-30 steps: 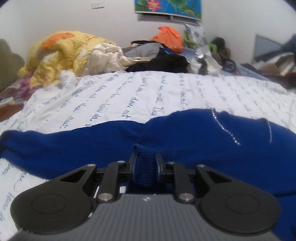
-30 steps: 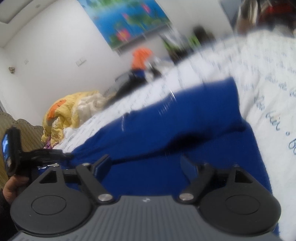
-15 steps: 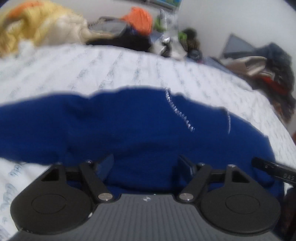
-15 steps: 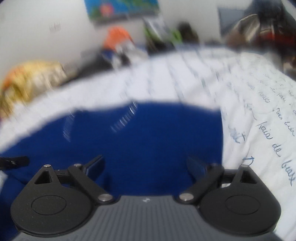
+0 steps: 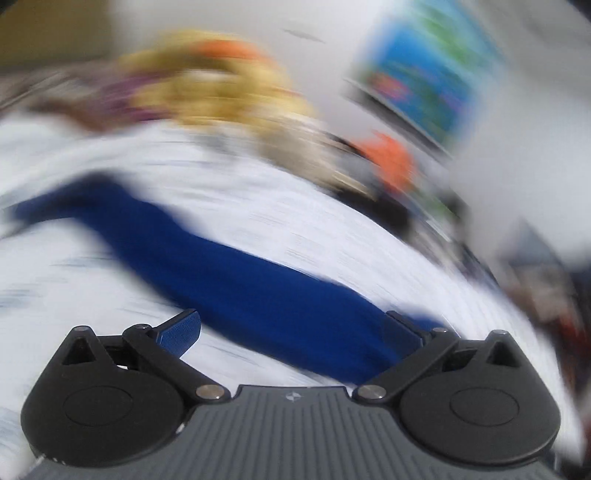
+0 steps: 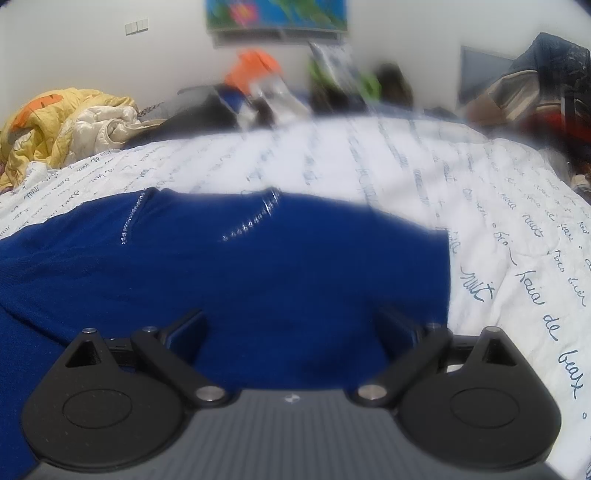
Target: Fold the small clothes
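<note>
A dark blue sweater (image 6: 258, 266) with two lines of sparkling stones lies spread on the white bed sheet (image 6: 406, 177) printed with blue writing. My right gripper (image 6: 291, 321) hovers low over the sweater's near right part. Its jaws are opening wide, and the cloth lies under them with no pad pressing on it. The left wrist view is heavily blurred. There a long blue arm of the sweater (image 5: 240, 280) runs from upper left to lower right across the sheet (image 5: 332, 221). My left gripper (image 5: 291, 325) is over its near end, jaws opening, holding nothing.
A yellow and cream quilt (image 6: 55, 125) is heaped at the far left of the bed. An orange item (image 6: 255, 66) and dark clothes lie along the far edge under a wall picture (image 6: 277, 14). Another pile of clothes (image 6: 535, 92) sits at the far right.
My left gripper let go of the blue ribbed edge, opened wide and swung sideways while rolling. My right gripper opened further and levelled out over the sweater.
</note>
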### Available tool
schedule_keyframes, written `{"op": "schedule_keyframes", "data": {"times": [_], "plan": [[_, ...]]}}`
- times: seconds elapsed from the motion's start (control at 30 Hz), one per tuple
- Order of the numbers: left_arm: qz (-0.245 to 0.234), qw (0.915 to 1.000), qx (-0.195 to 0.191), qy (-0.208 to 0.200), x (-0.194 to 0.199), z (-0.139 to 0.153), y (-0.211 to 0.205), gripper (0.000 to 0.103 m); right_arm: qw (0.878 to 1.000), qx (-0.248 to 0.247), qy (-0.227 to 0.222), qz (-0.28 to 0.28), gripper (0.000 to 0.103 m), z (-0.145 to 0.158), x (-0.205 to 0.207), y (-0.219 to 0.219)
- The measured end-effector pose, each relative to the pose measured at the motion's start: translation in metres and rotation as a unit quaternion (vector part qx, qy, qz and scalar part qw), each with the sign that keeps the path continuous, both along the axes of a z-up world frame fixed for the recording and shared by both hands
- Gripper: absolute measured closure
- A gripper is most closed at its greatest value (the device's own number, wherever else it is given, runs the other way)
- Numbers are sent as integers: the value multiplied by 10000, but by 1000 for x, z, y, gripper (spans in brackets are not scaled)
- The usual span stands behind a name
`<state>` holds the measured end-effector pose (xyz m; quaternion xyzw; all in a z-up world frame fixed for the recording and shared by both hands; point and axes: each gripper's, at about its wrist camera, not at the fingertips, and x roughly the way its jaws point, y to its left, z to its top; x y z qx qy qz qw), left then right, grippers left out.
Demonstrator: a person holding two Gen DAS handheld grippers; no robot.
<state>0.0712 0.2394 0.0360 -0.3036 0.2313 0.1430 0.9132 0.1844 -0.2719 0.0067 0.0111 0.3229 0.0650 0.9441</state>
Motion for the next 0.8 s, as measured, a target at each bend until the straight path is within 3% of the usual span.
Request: {"op": "schedule_keyframes", "data": {"times": [0.03,0.1,0.13,0.2,0.27,0.47,0.5,0.53,0.57,0.6,0.63,0.7,0.8], "plan": [[449,9983,-348,97,-5,-5,30,4,10000,-7,0,0,4,0,0,0],[1218,9851,-1196,187,-16,-22,87,12,10000,-11,0,-4,4,0,0,0],[1317,9805,-1460,-40,-22,-26,104,19,10000,-9,1,-3,4,1,0,0],[1412,9756,-1680,-105,-23,-28,121,32,10000,-20,2,-1,4,1,0,0],[1381,9787,-1516,10,-13,-25,125,38,10000,-13,1,-1,4,1,0,0],[1316,9865,-876,435,16,-32,122,38,10000,-15,2,-1,4,1,0,0],[1355,9865,-691,598,23,-33,121,51,10000,-11,2,-1,4,1,0,0],[1414,9858,-487,765,31,-35,122,74,10000,-12,1,-2,4,1,0,0],[1389,9864,-324,816,35,-35,121,76,10000,-13,1,-1,4,1,0,0],[1371,9871,-260,790,35,-33,119,90,10000,-11,1,-1,4,1,0,0],[1407,9868,-220,768,35,-28,117,96,10000,-11,2,0,4,1,0,0],[1641,9837,15,739,33,-11,104,98,10000,-6,1,0,4,1,0,-1],[1776,9805,701,476,41,37,52,99,10000,38,-7,-10,4,1,0,-1]]}}
